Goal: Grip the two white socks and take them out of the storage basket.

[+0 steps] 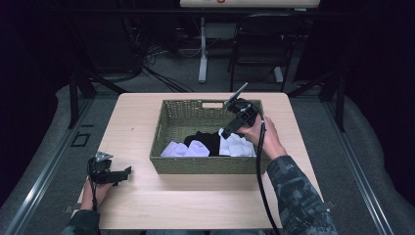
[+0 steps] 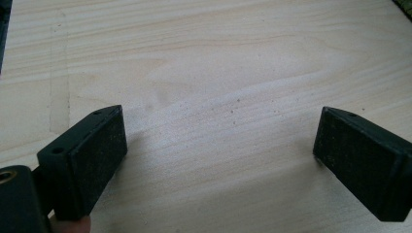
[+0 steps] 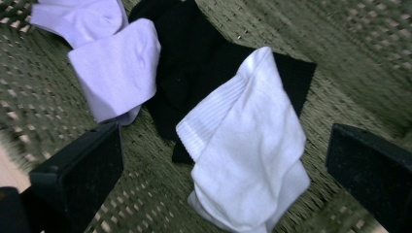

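A green woven basket [image 1: 166,125] stands on the middle of the wooden table. Inside lie a white sock [image 1: 238,145] [image 3: 250,150], a black sock [image 1: 208,139] [image 3: 189,73] and pale lilac socks [image 1: 186,149] [image 3: 114,68]. My right gripper [image 1: 228,131] [image 3: 221,160] hovers over the basket's right half, open, jaws on either side of the white sock and above it. My left gripper [image 1: 128,171] [image 2: 218,145] rests low over the table's front left, open, with only bare wood between its pads.
The table [image 1: 195,205] has free wood in front of and to the left of the basket. A chair [image 1: 259,44] and a desk leg [image 1: 202,54] stand on the floor beyond the far edge. Black cable [image 1: 259,171] trails along the right forearm.
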